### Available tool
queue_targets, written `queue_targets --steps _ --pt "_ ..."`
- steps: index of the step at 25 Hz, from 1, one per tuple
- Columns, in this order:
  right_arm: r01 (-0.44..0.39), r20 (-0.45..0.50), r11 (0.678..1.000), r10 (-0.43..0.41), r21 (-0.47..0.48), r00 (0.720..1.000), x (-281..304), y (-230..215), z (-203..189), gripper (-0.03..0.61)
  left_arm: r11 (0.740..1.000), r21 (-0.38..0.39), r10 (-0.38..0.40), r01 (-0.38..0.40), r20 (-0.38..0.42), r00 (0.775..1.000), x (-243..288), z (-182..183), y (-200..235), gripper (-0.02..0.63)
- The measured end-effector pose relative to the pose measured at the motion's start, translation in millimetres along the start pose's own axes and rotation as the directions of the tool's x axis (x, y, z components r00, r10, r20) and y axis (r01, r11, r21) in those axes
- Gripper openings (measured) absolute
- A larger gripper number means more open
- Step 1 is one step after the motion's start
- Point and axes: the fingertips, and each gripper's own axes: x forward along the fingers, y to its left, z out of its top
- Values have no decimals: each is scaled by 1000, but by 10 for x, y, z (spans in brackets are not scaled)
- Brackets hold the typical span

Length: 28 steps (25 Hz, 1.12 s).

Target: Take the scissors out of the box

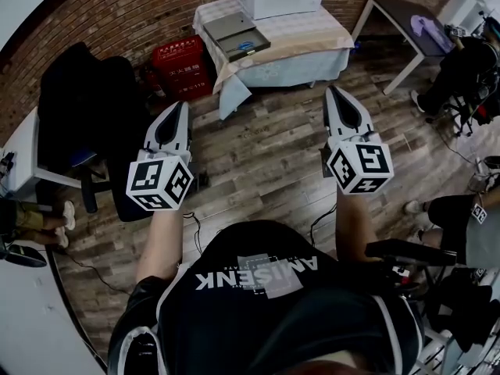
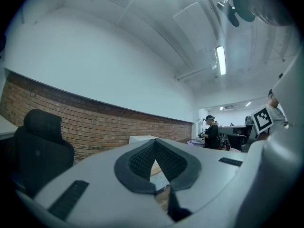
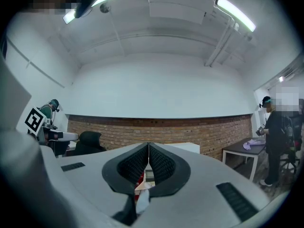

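Approach to the grey box [image 1: 234,36] on the table [image 1: 312,31] ahead: best to close in squarely and part the jaws only on arrival; the scissors are out of sight. Left gripper [image 1: 180,109] and right gripper [image 1: 335,94] point level, side by side, both clenched on nothing

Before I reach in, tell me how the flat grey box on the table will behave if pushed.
The flat grey box looks low and wide, so it likely won't tip. It sits on a draped tablecloth, so it may bunch the cloth.
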Motion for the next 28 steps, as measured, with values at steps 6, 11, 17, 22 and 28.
queue_targets --steps 6,11,17,22,28 --pt "-15 9 1000 15 -7 1000 -71 -349 -20 41 1000 1 5 -5 -11 1000 211 -37 -332 12" --pt "-27 26 1000 27 10 999 -176 -714 -82 41 1000 1 23 -23 -14 1000 333 -89 -620 12" --pt "-63 28 998 62 26 998 -118 -978 -209 41 999 37 21 -20 -32 999 538 -165 -881 12" --pt "-76 29 997 75 22 997 67 -1002 -239 41 998 56 -5 7 -34 999 728 -190 -854 12" --pt "-56 8 998 56 -5 998 466 -1030 -272 41 999 36 -26 27 -30 999 1124 -263 -541 12"
